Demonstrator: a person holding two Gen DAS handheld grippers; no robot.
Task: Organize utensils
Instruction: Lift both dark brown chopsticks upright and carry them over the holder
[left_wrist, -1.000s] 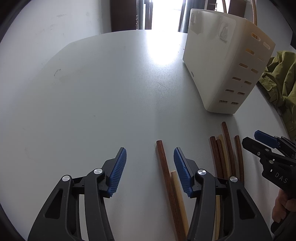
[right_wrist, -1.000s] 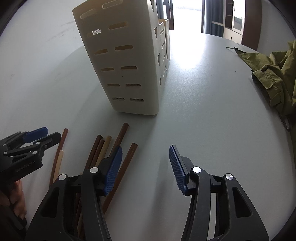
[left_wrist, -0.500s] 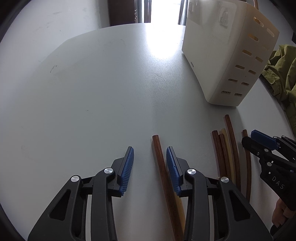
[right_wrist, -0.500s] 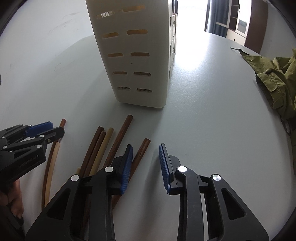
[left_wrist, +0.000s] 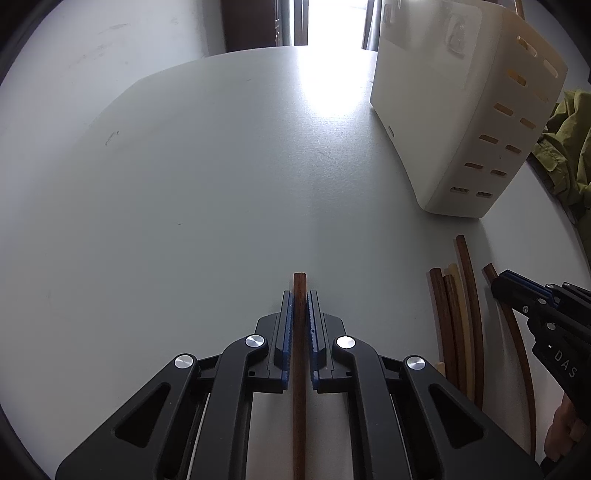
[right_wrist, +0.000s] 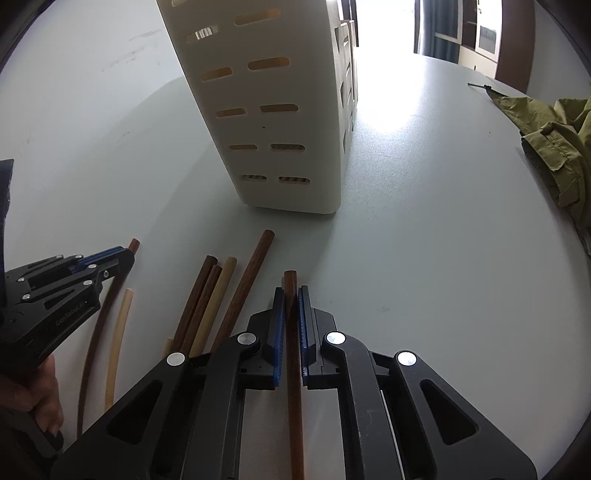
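left gripper (left_wrist: 299, 295) and right gripper (right_wrist: 291, 291): jaws just closed, each gripping a dark chopstick (left_wrist: 299, 284) lengthwise, tips toward caddy (right_wrist: 280, 122), seemingly near bench's far edge.

The sticks (right_wrist: 243, 291) look like smooth wood, dark brown and pale, the tall holder (right_wrist: 273, 110) is smooth cream plastic, the counter (left_wrist: 184, 184) is flat, matt grey, and the green jacket (right_wrist: 554, 147) is soft, crinkly cloth.

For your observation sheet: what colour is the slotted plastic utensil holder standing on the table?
Cream-white slotted plastic utensil holder; clearest in the right wrist view.
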